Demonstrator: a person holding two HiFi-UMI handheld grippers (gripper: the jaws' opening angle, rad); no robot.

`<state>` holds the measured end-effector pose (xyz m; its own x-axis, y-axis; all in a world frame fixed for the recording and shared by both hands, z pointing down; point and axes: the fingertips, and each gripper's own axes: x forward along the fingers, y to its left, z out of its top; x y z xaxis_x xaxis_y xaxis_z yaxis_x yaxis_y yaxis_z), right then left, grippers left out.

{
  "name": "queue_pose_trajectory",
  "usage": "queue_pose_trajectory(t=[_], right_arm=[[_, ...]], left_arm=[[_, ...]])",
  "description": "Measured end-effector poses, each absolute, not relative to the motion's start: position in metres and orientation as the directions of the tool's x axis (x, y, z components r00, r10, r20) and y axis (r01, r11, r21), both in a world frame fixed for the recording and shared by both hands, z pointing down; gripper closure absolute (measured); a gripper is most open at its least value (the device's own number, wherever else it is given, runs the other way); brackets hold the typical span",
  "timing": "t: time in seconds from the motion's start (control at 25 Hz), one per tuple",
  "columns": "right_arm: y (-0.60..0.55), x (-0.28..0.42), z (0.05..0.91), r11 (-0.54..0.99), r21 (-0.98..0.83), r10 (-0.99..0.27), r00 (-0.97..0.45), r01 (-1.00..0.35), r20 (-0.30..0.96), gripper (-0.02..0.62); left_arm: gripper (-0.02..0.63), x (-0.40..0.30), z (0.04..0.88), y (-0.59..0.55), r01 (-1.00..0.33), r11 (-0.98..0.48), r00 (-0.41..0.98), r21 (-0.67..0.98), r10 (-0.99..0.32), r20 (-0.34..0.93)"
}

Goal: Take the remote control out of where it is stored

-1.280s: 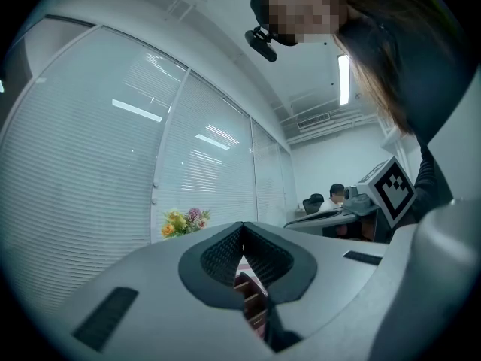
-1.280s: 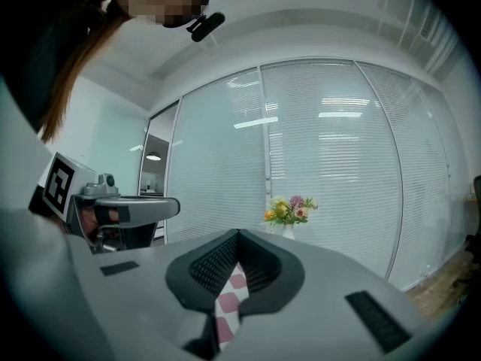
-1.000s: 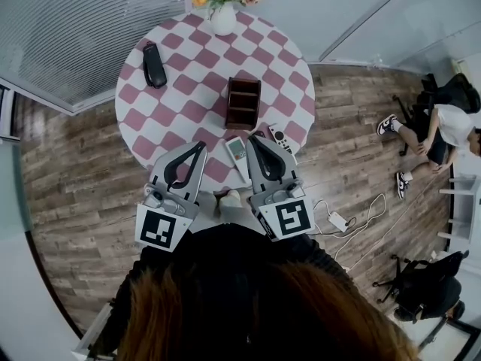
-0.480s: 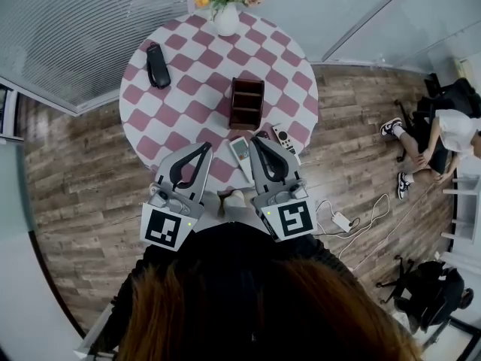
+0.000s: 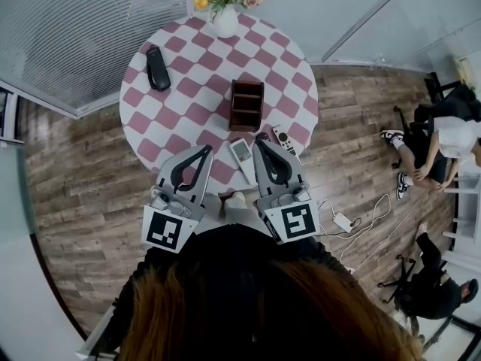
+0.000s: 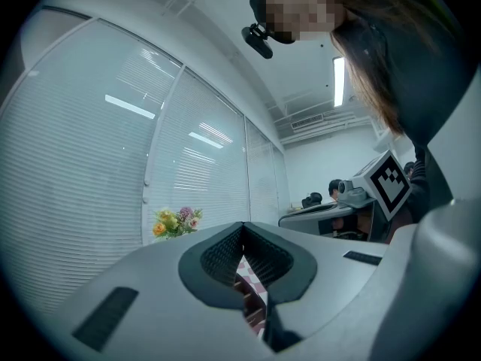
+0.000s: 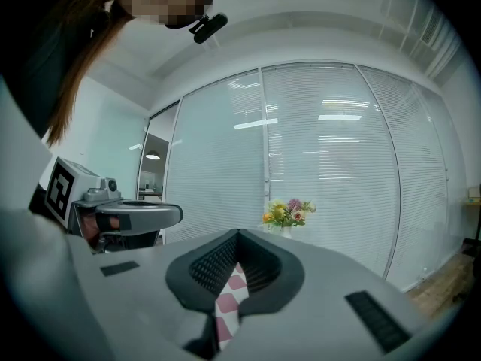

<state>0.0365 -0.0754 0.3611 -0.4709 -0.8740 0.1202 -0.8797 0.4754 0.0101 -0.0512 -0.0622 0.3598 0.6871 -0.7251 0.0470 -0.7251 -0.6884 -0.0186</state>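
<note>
Jaws clenched empty, we park left claw (image 5: pixel 206 150) and right claw (image 5: pixel 260 144) flanking the white remote (image 5: pixel 240 153), since it lies outside the holder (image 5: pixel 246 105) ahead.

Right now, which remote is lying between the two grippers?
The white remote, in the gap between the left gripper and the right gripper. The other pale remote lies right of the right gripper; the black remote sits far across the table.

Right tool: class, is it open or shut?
Shut: the right tool has its tips meeting in the right gripper view, nothing between them; only checkered tablecloth shows beyond.
</note>
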Motion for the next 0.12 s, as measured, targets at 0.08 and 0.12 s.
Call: queue_pose_trajectory(t=[0.08,0.12], right_arm=[[-0.0753,0.0384,0.3609,0.469,0.007,-0.877,-0.464,-0.883,0.122,0.581],[-0.0752,0.0393,0.3607,0.466,0.006,-0.879,-0.461,-0.885,0.123,0.581]], left_arm=[[0.597,-0.0508,0.3594,-0.062,-0.725,-0.688,0.687,-0.018,-0.725,0.044],[0.597,-0.0505,0.3593,-0.0619,-0.725,-0.688,0.687,-0.018,-0.725,0.042]])
